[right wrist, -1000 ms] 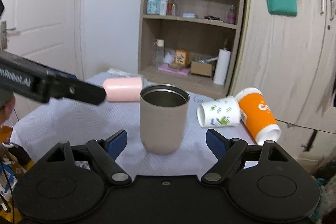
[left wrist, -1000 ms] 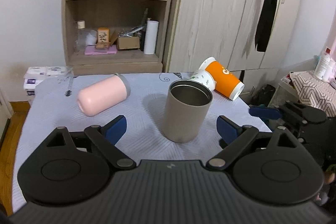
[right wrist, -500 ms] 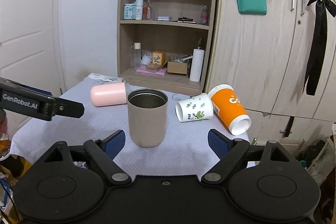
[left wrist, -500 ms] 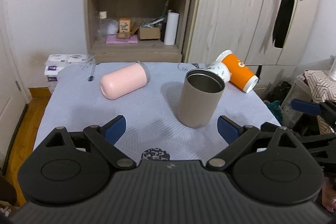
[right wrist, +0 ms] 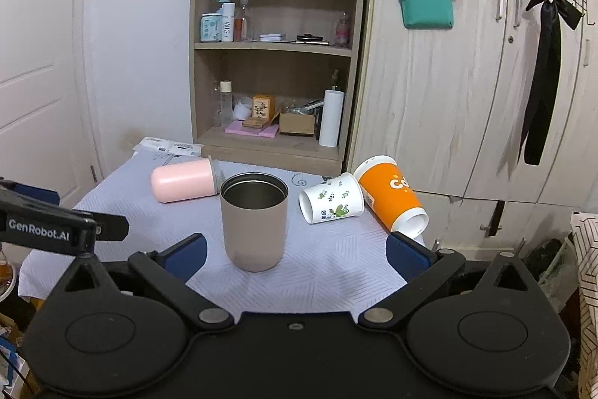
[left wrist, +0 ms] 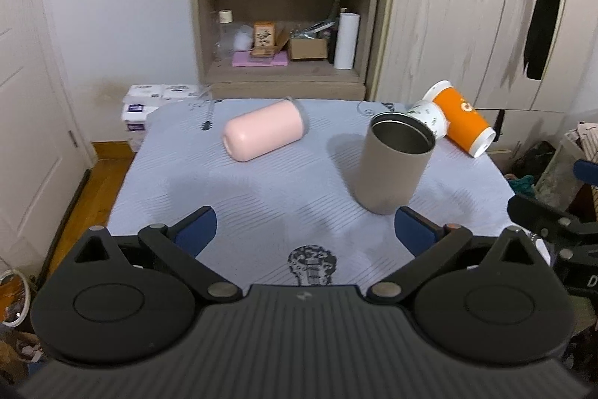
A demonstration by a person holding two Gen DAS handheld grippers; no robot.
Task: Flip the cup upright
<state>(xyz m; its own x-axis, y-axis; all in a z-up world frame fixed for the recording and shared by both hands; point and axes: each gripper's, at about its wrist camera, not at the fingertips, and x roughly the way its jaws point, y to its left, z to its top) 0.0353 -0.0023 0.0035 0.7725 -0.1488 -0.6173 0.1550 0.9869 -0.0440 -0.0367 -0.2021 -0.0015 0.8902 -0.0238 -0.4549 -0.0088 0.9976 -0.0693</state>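
Since the taupe steel-lined tumbler (right wrist: 255, 221) already stands upright: next pick is the pink cup
Pink plastic cup (left wrist: 264, 129): on its side, ahead-left of my left gripper (left wrist: 303, 230), long axis crosswise
Nearer hand: left, I'd say
Left gripper: jaws apart, empty
Right gripper (right wrist: 295, 257): jaws wide too, nothing held

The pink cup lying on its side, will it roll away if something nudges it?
Probably yes: the pink cup lies on its rounded side on the tablecloth, nothing touching it. Its smooth, slightly tapered body would likely curve as it rolls. The textured cloth may slow it somewhat.
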